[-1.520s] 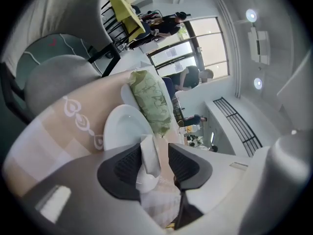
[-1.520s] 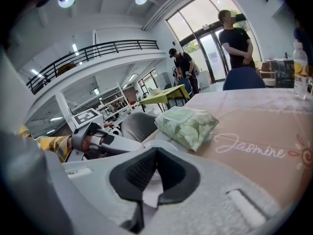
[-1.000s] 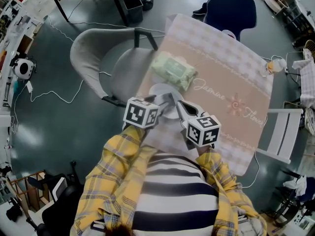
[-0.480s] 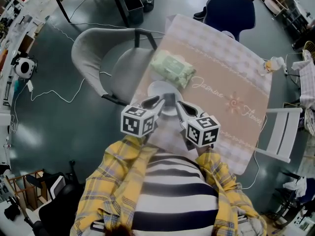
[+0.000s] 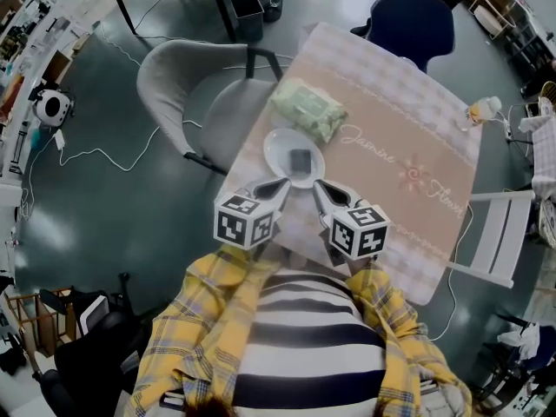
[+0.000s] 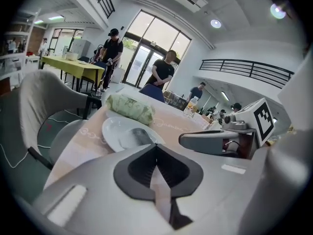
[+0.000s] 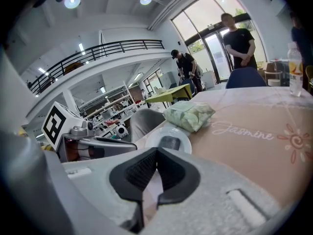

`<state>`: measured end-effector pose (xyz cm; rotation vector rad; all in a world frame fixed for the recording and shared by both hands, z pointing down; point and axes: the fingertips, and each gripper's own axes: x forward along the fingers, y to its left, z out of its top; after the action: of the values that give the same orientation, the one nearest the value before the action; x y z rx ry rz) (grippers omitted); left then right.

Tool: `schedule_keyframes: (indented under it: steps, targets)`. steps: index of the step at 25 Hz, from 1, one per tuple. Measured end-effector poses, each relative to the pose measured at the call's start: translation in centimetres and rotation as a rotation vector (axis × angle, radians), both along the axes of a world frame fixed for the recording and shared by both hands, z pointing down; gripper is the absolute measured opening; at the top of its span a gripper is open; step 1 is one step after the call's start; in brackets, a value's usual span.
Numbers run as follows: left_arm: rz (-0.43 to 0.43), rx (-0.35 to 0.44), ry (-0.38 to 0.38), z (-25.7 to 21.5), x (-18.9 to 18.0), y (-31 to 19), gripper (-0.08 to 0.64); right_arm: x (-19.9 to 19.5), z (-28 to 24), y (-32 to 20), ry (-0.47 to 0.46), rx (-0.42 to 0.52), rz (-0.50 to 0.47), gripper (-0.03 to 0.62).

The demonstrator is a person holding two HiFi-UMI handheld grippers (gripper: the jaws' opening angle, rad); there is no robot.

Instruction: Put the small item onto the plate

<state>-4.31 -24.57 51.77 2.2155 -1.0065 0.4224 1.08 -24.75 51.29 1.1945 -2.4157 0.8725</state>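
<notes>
A small dark flat item [image 5: 300, 160] lies on the white plate [image 5: 276, 150] near the left edge of the table. Both grippers hover just short of the plate, on the person's side. My left gripper [image 5: 280, 185] is shut with nothing between its pads, and my right gripper [image 5: 318, 187] is shut and empty beside it. In the left gripper view the closed jaws [image 6: 156, 147] point at the plate [image 6: 112, 129] with the item [image 6: 142, 136] on it. The right gripper view shows its closed jaws [image 7: 156, 152] before the plate [image 7: 151, 142] and the item [image 7: 169, 142].
A green pack of wipes [image 5: 308, 109] lies just beyond the plate. The beige patterned tablecloth [image 5: 408, 146] covers the table. A grey chair [image 5: 187, 102] stands at the table's left, a blue chair [image 5: 413, 16] at the far end. A bottle [image 7: 293, 72] stands far right. People stand in the background.
The left gripper has drawn back from over the plate toward the person and its jaws have closed. The small item, hidden before, now lies uncovered on the plate. The right gripper has barely moved.
</notes>
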Motion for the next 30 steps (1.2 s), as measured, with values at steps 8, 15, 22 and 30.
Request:
schedule_keyframes:
  steps: [8, 15, 22, 30]
  targets:
    - [-0.042, -0.008, 0.024, 0.2, 0.3, 3.3, 0.003, 0.6, 0.1, 2.7, 0.018, 0.013, -0.032, 0.0]
    - [-0.011, 0.003, 0.06, 0.0, 0.0, 4.7, 0.003, 1.1, -0.4, 4.3, 0.045, 0.033, 0.003, 0.0]
    - [-0.012, 0.004, 0.1, -0.7, -2.9, 6.7, 0.003, -0.4, -1.0, 6.1, 0.067, 0.033, 0.055, 0.0]
    - [0.002, 0.005, 0.119, -0.7, -4.3, 9.8, 0.002, -2.5, -1.5, 9.3, 0.085, 0.043, 0.08, -0.001]
